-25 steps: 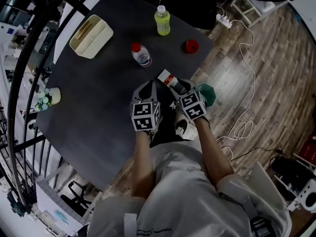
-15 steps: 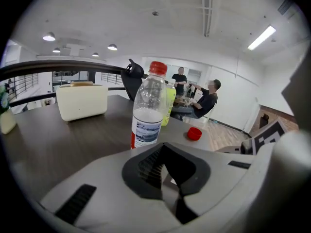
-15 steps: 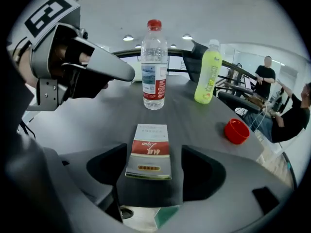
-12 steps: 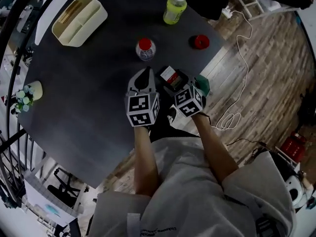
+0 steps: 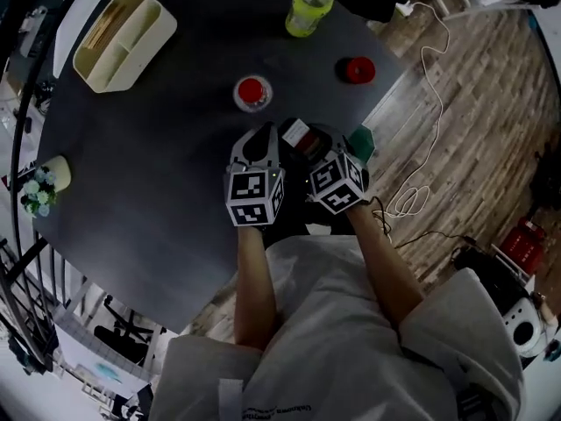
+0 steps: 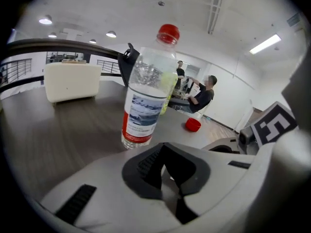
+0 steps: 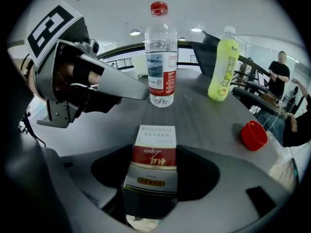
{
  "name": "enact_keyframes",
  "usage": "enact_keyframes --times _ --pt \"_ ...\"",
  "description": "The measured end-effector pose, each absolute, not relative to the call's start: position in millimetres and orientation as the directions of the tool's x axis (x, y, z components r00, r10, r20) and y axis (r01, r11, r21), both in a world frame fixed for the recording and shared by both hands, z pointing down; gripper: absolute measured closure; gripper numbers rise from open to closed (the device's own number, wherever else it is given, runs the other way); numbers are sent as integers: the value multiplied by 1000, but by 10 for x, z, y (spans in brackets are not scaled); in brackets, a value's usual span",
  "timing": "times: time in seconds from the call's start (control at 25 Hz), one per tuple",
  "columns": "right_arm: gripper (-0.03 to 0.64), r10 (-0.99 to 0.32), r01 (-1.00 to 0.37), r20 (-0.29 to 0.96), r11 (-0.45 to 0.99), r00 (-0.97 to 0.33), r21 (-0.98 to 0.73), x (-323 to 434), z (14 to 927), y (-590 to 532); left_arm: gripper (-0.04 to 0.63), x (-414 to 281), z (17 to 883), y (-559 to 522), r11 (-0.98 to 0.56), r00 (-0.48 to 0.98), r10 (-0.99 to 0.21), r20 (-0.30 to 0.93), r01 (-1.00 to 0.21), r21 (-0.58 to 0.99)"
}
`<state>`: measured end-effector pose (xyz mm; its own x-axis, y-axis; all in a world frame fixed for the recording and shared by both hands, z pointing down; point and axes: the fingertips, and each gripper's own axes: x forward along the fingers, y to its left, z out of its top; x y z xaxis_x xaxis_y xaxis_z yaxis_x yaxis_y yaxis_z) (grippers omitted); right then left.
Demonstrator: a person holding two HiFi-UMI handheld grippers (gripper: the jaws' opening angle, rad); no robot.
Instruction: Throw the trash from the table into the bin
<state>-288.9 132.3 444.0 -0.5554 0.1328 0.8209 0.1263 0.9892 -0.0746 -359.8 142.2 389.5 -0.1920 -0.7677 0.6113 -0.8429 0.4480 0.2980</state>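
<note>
The right gripper's [image 7: 155, 149] fingers [image 7: 226, 198] stand apart and have just been closing. A small red-and-white box [image 7: 154, 152] lies between them. Dark gaps show on both sides of the box, so the fingers do not press on it. The box points away from the gripper over the dark surface [image 7: 204, 115].

The left gripper's [image 6: 164, 147] fingers [image 6: 233, 188] are drawn together at the tips and hold nothing. The two grippers sit side by side near the edge of the surface closest to the person.

Just beyond them a clear water bottle [image 7: 161, 57] with a red top stands upright, apart from both grippers. Further out a yellow-green bottle [image 7: 222, 69] also stands upright, and a small red cup [image 7: 253, 135] sits to the right of the box. A cream organiser tray [image 5: 118, 38] rests at the far left of the surface.

A green thing [image 5: 361, 143] shows just past the surface's edge beside the right gripper. Whether it is the bin I cannot tell.
</note>
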Motion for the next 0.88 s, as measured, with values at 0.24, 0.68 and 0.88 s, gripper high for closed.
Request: enact_keyframes --times 0.24,0.68,0.88 --pt "314 78 20 786 996 -613 -83 -2664 4351 1024 568 -3256 3934 964 326 -96 -796 598 -900 290" --pt "313 -166 -359 770 929 -616 -87 -1284 4351 -92 568 -1660 4054 -242 -33 213 -782 586 -953 301" --pt "313 -220 -484 789 868 -574 -109 -599 4691 -365 568 -1143 4334 -577 -159 290 -740 607 -952 260"
